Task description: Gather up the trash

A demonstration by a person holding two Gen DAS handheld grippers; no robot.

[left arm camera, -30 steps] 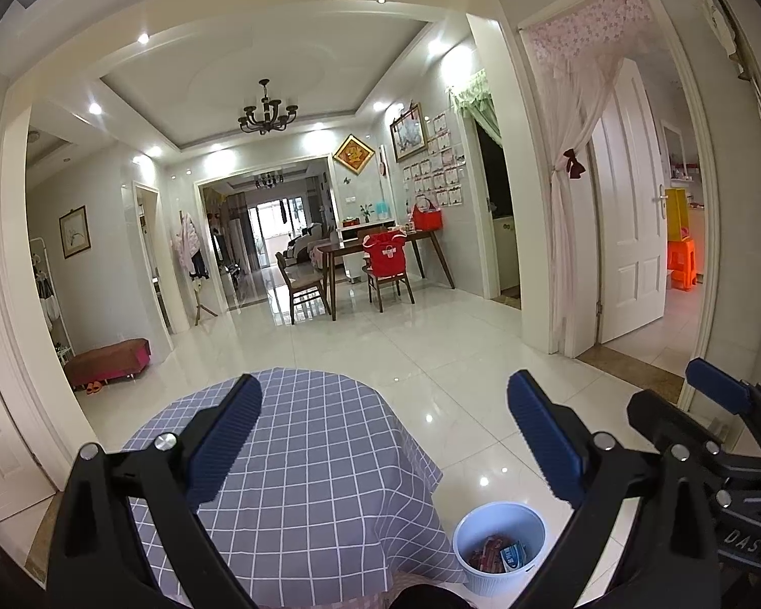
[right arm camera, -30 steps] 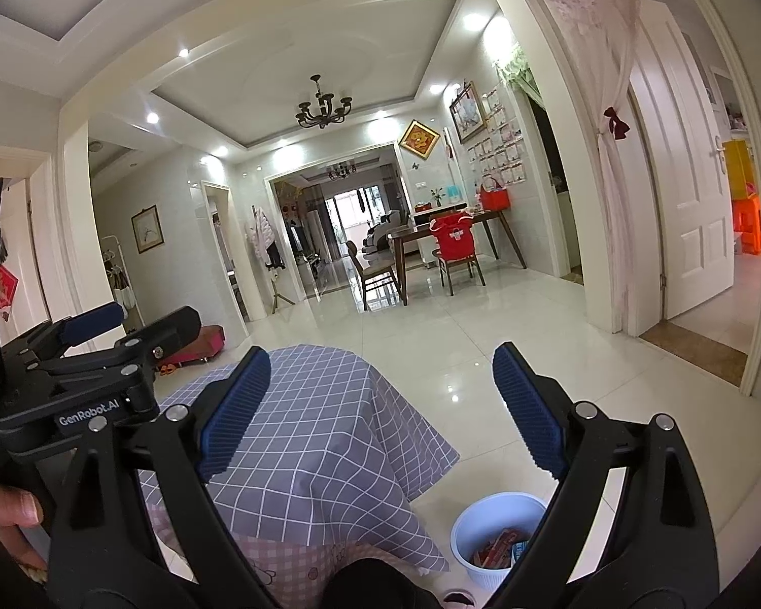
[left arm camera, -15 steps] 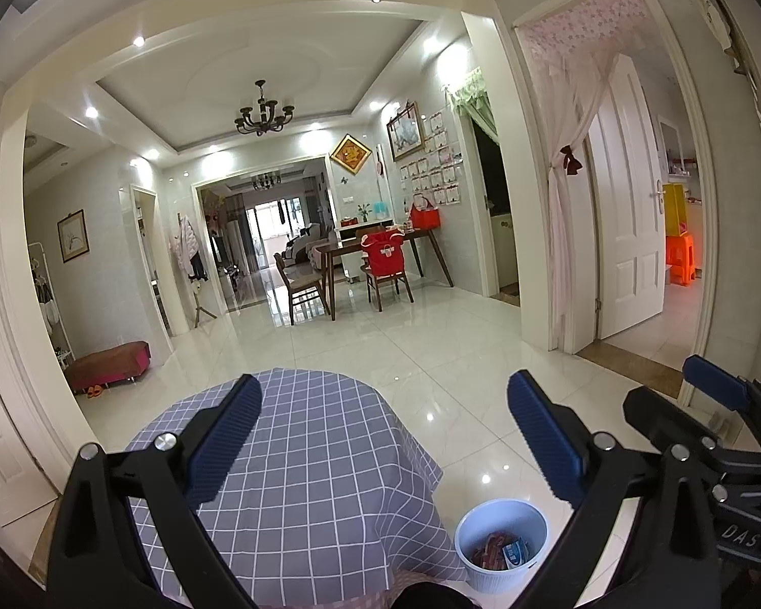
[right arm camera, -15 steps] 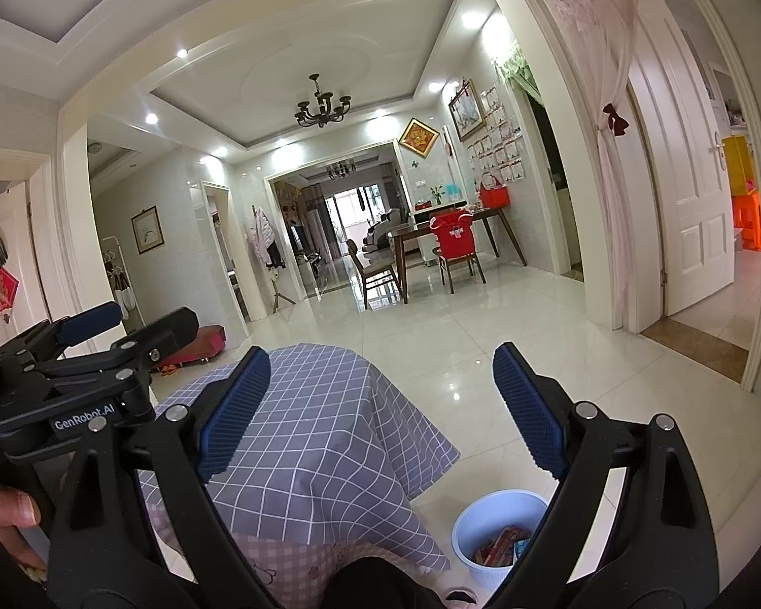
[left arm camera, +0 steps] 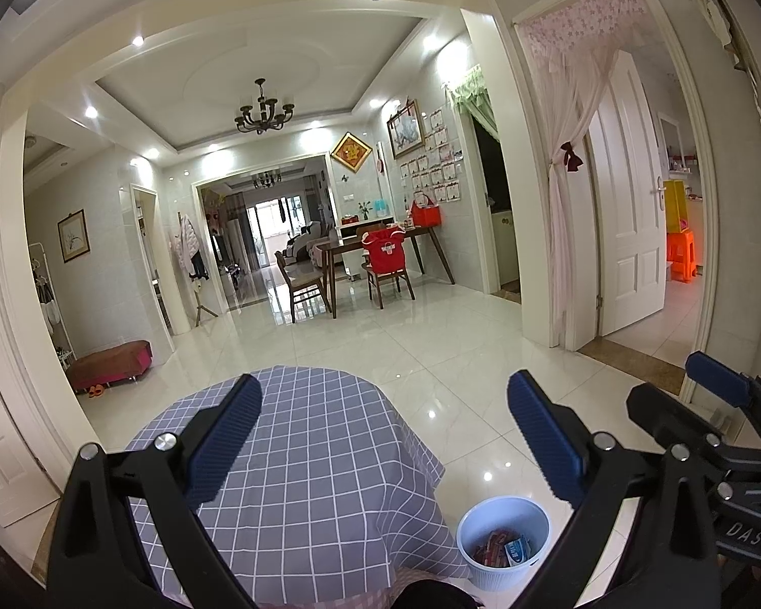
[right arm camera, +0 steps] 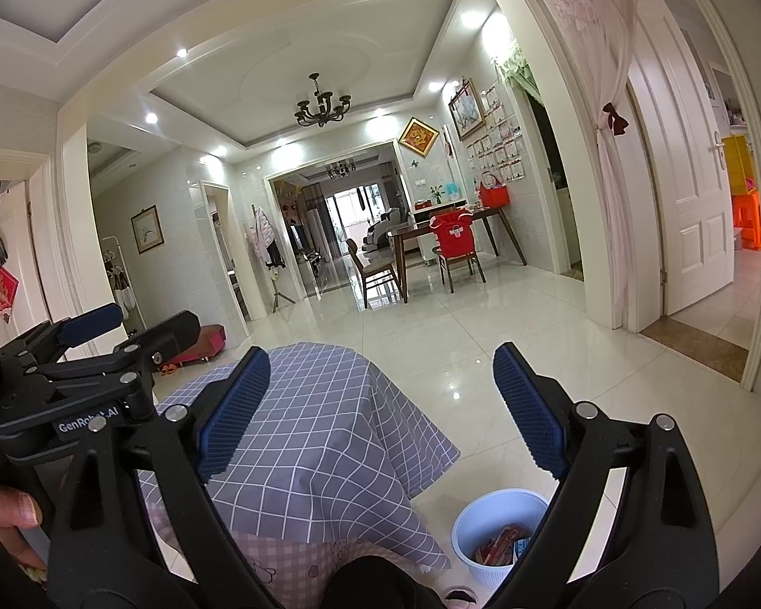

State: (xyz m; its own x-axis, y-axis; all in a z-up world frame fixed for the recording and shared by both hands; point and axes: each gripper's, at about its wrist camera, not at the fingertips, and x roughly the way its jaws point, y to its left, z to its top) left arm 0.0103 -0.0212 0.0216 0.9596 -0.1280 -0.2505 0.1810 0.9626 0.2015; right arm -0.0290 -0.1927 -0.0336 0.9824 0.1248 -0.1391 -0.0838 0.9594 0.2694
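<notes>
Two open tools held above a cloth-covered desk, with a bin of trash on the floor beside it.

The left tool [left arm camera: 380, 436] and the right tool [right arm camera: 380, 406] both have their blue-padded fingers spread wide and grip nothing. They are held side by side, raised over a desk [left arm camera: 304, 457] draped in a grey checked cloth whose top is bare. A pale blue bin [left arm camera: 502, 540] stands on the white tiled floor [left arm camera: 431, 345], just beside the desk's right edge. Inside it lies the trash [left arm camera: 502, 550], a heap of red and blue wrappers. In the right wrist view, a hand [right arm camera: 5, 517] grips the left tool's handle at the far left edge. Beyond, a dining table with chairs [left arm camera: 380, 259] stands well apart in the bright room.
</notes>
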